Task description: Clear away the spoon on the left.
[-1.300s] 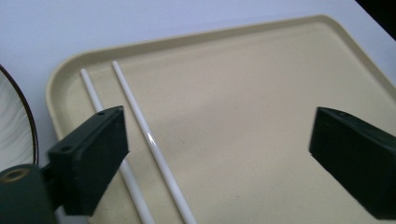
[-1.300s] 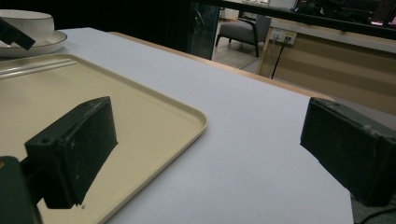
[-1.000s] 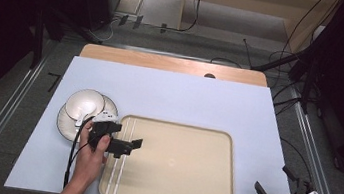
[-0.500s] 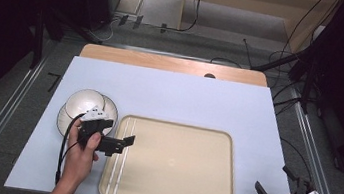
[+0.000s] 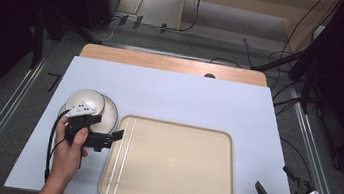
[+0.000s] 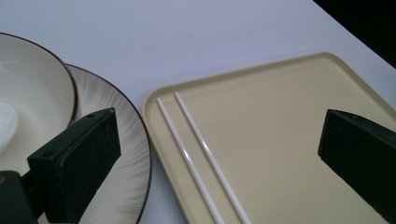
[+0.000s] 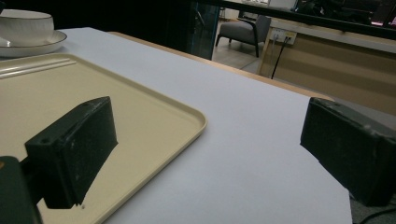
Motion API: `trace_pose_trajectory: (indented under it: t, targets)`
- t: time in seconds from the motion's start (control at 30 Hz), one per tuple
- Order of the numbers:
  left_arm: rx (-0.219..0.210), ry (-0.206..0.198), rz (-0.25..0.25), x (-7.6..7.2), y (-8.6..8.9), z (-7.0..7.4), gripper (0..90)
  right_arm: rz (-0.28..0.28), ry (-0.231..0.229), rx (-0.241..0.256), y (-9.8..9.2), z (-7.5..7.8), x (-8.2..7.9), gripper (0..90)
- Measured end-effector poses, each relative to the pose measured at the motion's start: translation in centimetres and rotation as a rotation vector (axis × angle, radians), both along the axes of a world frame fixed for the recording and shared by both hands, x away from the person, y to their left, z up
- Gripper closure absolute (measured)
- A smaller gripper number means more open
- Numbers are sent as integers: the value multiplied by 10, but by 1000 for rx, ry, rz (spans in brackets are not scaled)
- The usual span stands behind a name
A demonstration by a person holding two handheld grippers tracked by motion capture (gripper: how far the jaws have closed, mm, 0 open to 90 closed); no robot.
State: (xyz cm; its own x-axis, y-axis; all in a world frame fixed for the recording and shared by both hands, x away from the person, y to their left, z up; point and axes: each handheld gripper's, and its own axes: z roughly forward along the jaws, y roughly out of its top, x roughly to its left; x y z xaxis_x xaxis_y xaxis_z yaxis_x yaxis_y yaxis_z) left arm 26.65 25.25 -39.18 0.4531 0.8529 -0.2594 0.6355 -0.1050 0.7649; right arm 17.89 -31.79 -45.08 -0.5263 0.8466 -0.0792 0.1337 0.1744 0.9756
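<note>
White table (image 5: pixel 185 94) carries a beige tray (image 5: pixel 185 169) at its near edge, roughly centred. Two white chopsticks (image 5: pixel 121 156) lie side by side inside the tray along its left edge, parallel to that rim, close together but apart. Plate (image 5: pixel 107 113) with a bowl (image 5: pixel 86 102) on it sits near the table's left edge, just beside the tray's far-left corner; plate rim close to tray rim, a sliver of table between in the left gripper view. Left hand (image 5: pixel 68 151) holds the left gripper (image 5: pixel 117 135) low at the tray's left edge, jaws wide, nothing between them; one jaw over the plate, the other over the tray. Right gripper (image 5: pixel 273 193) sits at the table's near-right corner, off the tray's right edge, jaws wide, holding nothing, pointing across the table toward the tray.
</note>
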Motion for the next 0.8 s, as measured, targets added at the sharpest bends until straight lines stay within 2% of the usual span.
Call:
trace_pose_trajectory:
  t: [0.23, 0.3, 0.47, 0.8]
  targets:
    - [-2, -8, 35, 0, 15, 3, 0, -1, -1, -4, 1, 0, 0, 37]
    - [10, -10, 46, 0, 19, 3, 0, -1, 1, -4, 1, 0, 0, 37]
    - [-11, -8, 69, 0, 31, 5, 0, -2, 2, -5, 1, 0, 0, 37]
    - [8, -8, 139, -1, 50, 7, 0, -3, 2, -6, 1, 0, 1, 37]
